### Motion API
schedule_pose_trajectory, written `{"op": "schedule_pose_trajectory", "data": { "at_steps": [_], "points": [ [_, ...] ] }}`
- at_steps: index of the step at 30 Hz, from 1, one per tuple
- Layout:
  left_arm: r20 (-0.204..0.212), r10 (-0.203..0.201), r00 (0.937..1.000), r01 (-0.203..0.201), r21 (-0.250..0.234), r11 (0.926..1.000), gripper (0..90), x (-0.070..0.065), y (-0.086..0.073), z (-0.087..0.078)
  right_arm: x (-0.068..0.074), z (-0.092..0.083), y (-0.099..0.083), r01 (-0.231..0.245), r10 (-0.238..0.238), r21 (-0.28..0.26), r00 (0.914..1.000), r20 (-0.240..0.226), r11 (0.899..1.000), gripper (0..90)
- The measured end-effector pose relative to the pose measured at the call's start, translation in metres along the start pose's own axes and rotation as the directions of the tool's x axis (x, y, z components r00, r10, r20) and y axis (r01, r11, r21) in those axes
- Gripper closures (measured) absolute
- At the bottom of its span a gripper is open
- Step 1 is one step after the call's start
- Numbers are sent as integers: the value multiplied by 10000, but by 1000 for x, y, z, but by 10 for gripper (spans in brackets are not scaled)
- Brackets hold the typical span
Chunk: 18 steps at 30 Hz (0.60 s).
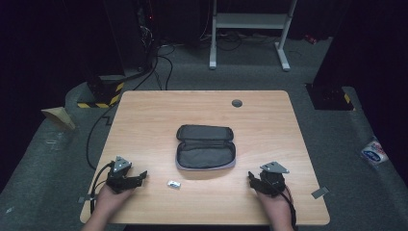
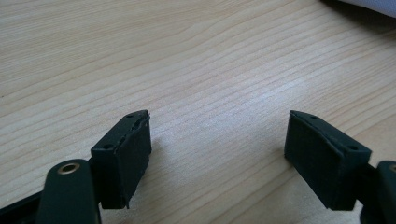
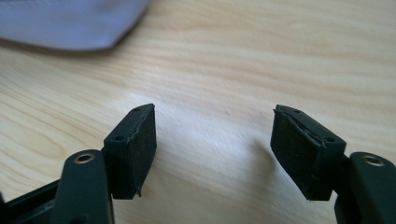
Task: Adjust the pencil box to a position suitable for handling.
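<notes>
From the high view we count two grippers, one pouch and one small object on a single wooden table [image 1: 269,115]. At the near left corner we see the left gripper [image 1: 137,177], held in the person's left hand [image 1: 108,199], resting low on the wood with its jaws pointing right, toward the middle. In the left gripper view its jaws stand wide apart with bare wood grain between them and nothing held; a pale edge shows at that view's top right corner, too little for us to name.

Just right of that gripper lies a small silver-and-white object [image 1: 173,184], alone on the wood and too small for us to identify. It sits near the front left corner of the grey zip pouch [image 1: 205,147], apart from it.

The pouch lies open and flat at the table's centre, lid folded back toward the far side. Wide bare wood surrounds it on the left, right and far sides. A small round grommet [image 1: 236,103] sits near the far edge.

At the near right we see the right gripper [image 1: 253,180], in the right hand [image 1: 276,204], close to the front edge. In the right gripper view its jaws are likewise spread with nothing between them, and the pouch's pale grey-lilac rim [image 3: 70,23] lies ahead to the upper left, well apart from the jaws.
</notes>
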<state>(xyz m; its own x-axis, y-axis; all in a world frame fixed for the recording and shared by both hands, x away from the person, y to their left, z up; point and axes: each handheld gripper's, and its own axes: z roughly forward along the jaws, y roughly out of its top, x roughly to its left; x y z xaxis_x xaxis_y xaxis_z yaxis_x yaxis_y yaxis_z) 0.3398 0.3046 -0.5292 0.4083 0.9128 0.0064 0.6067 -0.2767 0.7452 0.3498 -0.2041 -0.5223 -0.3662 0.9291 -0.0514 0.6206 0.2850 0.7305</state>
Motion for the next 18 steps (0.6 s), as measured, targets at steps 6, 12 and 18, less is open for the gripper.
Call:
{"op": "schedule_pose_trajectory", "data": {
  "at_steps": [6,12,18],
  "points": [
    [-41,-70,10000,70,19,10000,230,-1,0,0,-1,1,0,-224,224,52,9997,-79,9997,296],
    [-180,-165,9997,164,-33,9999,235,-3,0,0,0,1,0,-295,295,50,9996,35,9996,299],
    [-188,-167,9997,167,-3,9999,235,-3,1,0,-1,2,0,-365,365,62,9993,-30,9993,302]
  ]
}}
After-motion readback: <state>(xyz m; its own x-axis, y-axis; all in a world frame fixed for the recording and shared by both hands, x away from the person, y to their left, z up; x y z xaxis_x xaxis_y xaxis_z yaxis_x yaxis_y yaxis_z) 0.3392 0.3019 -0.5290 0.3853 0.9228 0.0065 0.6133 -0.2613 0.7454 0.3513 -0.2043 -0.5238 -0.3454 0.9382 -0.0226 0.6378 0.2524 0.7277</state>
